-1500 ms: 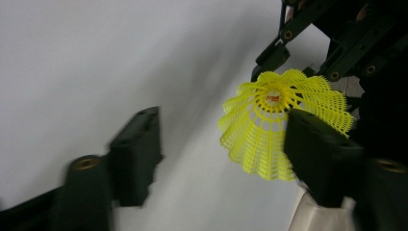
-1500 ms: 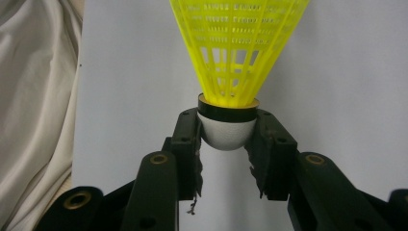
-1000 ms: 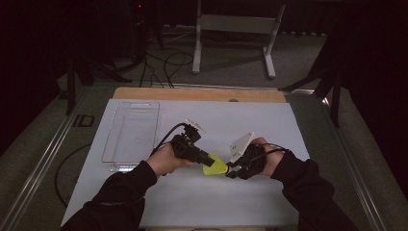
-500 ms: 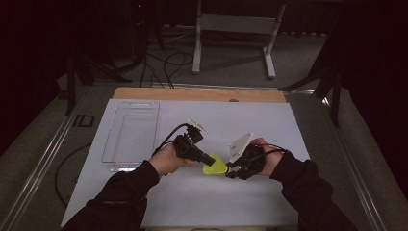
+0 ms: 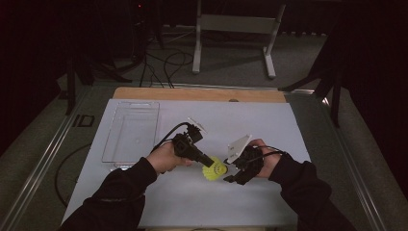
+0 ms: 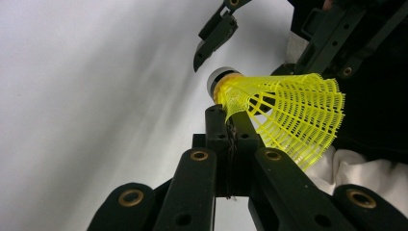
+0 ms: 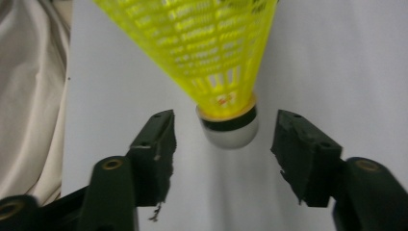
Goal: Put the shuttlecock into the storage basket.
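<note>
A person's two hands are meeting over the white table (image 5: 159, 192), passing a yellow shuttlecock (image 5: 214, 169) from one gripper to the other. The left gripper (image 5: 208, 162) is pinching the shuttlecock by the mesh skirt near its cork, jaws clenched together on the plastic; in the left gripper view the shuttlecock (image 6: 284, 113) is lying on its side just past the jaw tips, skirt fanning right. The right gripper (image 5: 232, 172) is standing released: its jaws have just been opening, and in the right gripper view the shuttlecock (image 7: 211, 53) is hanging cork-first between the two pads with a gap on either side. A second ago those jaws were clamped around the cork and the left jaws were a little apart. Both hands are keeping the same spot near the table's middle, and the shuttlecock is staying held above the surface between them. Farther off to the left, a clear tray (image 5: 109, 144) is sitting where it was.
</note>
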